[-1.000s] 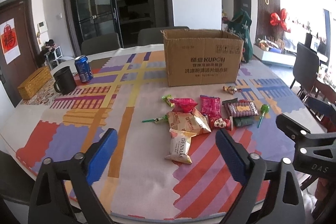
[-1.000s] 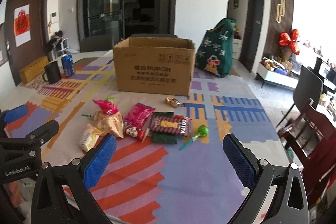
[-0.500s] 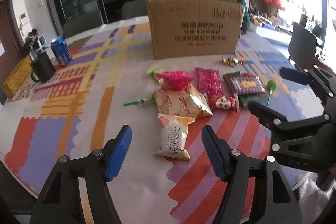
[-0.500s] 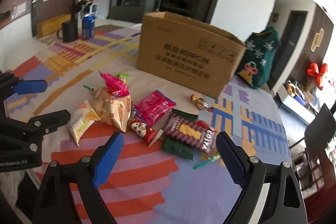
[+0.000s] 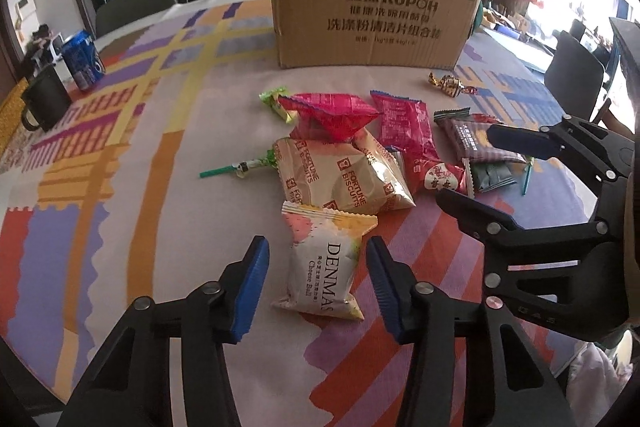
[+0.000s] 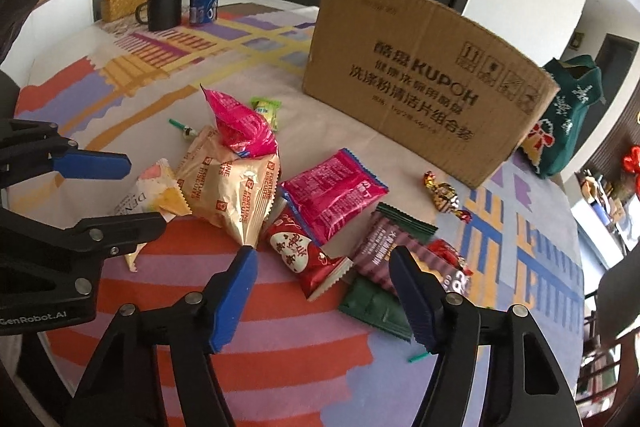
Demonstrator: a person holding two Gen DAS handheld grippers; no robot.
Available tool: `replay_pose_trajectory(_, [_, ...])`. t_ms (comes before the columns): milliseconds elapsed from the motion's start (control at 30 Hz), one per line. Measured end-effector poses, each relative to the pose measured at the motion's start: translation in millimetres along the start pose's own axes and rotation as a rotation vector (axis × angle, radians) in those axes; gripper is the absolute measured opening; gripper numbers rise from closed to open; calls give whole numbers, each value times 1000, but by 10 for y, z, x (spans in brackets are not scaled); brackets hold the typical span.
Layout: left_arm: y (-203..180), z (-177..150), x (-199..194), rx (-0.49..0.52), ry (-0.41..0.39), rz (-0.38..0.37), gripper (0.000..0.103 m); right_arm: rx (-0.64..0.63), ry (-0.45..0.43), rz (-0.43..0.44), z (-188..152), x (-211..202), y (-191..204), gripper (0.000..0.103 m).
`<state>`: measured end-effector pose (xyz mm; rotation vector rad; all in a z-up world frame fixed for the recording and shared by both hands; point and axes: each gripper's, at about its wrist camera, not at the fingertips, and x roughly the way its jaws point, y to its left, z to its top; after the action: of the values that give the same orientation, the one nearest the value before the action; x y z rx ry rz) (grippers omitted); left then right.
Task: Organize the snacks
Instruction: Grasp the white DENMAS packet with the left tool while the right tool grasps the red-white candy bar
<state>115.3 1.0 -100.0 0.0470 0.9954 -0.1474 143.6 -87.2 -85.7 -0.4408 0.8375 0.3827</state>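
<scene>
Several snack packets lie in a pile before an open cardboard box [image 5: 376, 3] [image 6: 424, 83]. My left gripper [image 5: 316, 267] is open, its blue pads on either side of a white Denmas cheese ball packet [image 5: 324, 263], not touching it. My right gripper [image 6: 322, 275] is open, low over a small red packet [image 6: 300, 255], with a purple biscuit packet [image 6: 384, 243] by its right pad. A beige Fortune Biscuits bag [image 5: 344, 175] [image 6: 236, 191], pink packets [image 5: 328, 115] [image 6: 332, 195] and a wrapped candy [image 5: 450, 85] [image 6: 442, 195] lie near. Each gripper shows in the other's view.
A black mug [image 5: 42, 99] [image 6: 162, 9] and a blue can [image 5: 84, 59] [image 6: 204, 1] stand at the far left of the patterned tablecloth [image 5: 120, 155]. A green bag [image 6: 568, 115] sits right of the box. Chairs ring the table.
Both grippers have moved down and forward toward the snack pile. The left now straddles the Denmas packet and the right hangs over the red packet. Both have narrowed somewhat but stay open.
</scene>
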Motion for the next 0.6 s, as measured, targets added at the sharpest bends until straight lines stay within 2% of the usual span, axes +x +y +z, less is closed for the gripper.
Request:
replay_pose_trajectory(167, [17,16,45,-9,15,-13,41,-28,29,9,37,125,22,57])
replay_pose_trajectory(233, [20,25,63,-10,23,-21,35,-32,35,19,47,152,25,54])
replay_pose_trajectory(600, [38,44,68,-27,32,-39,34,-52,59,70,93,257,87,37])
